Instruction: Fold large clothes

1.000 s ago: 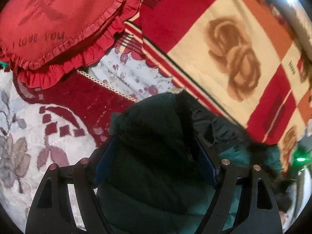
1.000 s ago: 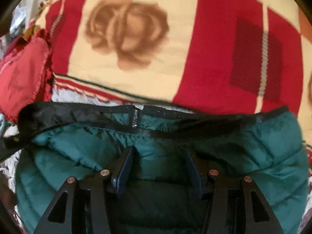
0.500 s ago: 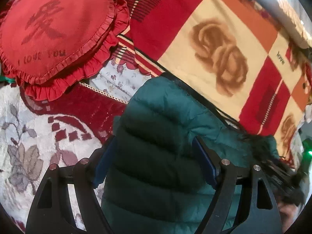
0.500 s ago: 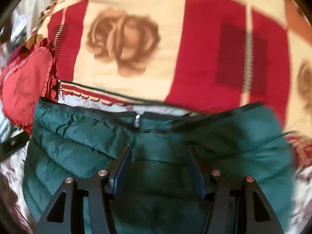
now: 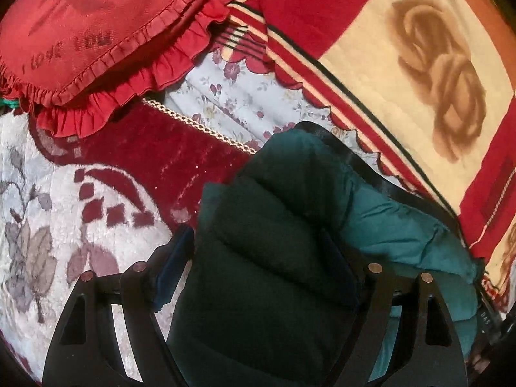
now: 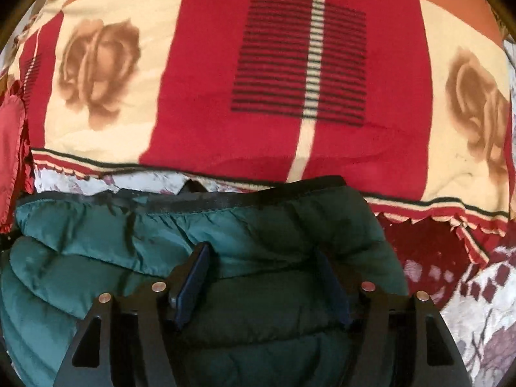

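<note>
A dark green puffer jacket (image 5: pixel 290 225) with a black trimmed hem lies on the bed. In the left wrist view my left gripper (image 5: pixel 258 251) stands wide around a thick fold of it, jaws pressed on the padding. In the right wrist view the jacket (image 6: pixel 113 242) fills the lower half, its black hem running across. My right gripper (image 6: pixel 262 269) straddles a bunched fold near the hem, jaws against the fabric on both sides.
A red heart-shaped frilled cushion (image 5: pixel 96 32) lies at the upper left. A red and cream rose-patterned blanket (image 6: pixel 290 80) lies just beyond the jacket's hem. A red and white floral bedspread (image 5: pixel 64 209) lies under the jacket.
Both grippers have moved with the jacket toward the blanket. The hem now lies closer to the blanket's edge, and the cushion looms larger in the left view.
</note>
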`<state>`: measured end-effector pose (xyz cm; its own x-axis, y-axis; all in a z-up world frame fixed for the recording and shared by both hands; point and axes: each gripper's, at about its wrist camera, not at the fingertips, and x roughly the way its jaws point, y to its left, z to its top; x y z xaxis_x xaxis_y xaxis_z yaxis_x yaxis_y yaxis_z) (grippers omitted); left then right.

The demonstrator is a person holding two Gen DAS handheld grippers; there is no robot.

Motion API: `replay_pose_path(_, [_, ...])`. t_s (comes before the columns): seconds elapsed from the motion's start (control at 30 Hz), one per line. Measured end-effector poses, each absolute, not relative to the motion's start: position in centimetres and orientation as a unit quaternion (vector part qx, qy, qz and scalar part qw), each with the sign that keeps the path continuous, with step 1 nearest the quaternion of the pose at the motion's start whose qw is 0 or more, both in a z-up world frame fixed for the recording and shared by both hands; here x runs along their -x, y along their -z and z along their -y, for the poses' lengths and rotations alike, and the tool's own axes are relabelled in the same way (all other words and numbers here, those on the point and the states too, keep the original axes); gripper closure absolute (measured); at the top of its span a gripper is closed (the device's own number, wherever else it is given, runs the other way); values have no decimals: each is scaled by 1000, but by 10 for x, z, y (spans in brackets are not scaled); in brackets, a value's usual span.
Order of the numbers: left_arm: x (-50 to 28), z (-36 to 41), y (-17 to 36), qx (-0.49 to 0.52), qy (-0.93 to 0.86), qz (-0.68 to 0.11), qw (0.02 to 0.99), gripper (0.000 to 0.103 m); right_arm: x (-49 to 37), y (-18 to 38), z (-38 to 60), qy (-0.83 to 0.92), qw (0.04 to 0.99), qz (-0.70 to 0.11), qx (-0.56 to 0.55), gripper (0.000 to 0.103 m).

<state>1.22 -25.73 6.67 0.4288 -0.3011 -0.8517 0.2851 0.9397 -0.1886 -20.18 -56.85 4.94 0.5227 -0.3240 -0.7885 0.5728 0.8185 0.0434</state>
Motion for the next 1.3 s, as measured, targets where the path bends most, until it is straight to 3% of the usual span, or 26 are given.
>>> replay_pose_path(0.17, [-9,260,-60,-3,174,-493,852,21,200,-46,571,262,856,-417,-154,36])
replay_pose_path(0.43, [-10,260,-60,-5,172,-490,855,21,244,-94,547,239,876,-381,-172,34])
replay_pose_path(0.73, [-4,262,-66,-27,163,-475,864,21,252,-55,542,266,861,-405,-153,26])
replay_pose_path(0.97, [13,242,-86,-11,176,-465,868,21,281,-90,529,254,872,-375,-185,26])
replay_pose_path(1.03, [22,233,-93,-7,187,-467,864,21,300,-100,520,241,878,-364,-197,24])
replay_pose_path(1.17, [46,202,-104,29,217,-478,850,21,339,-111,500,209,888,-340,-229,8])
replay_pose_path(1.3, [69,164,-103,71,248,-494,831,21,379,-99,486,198,881,-336,-267,1])
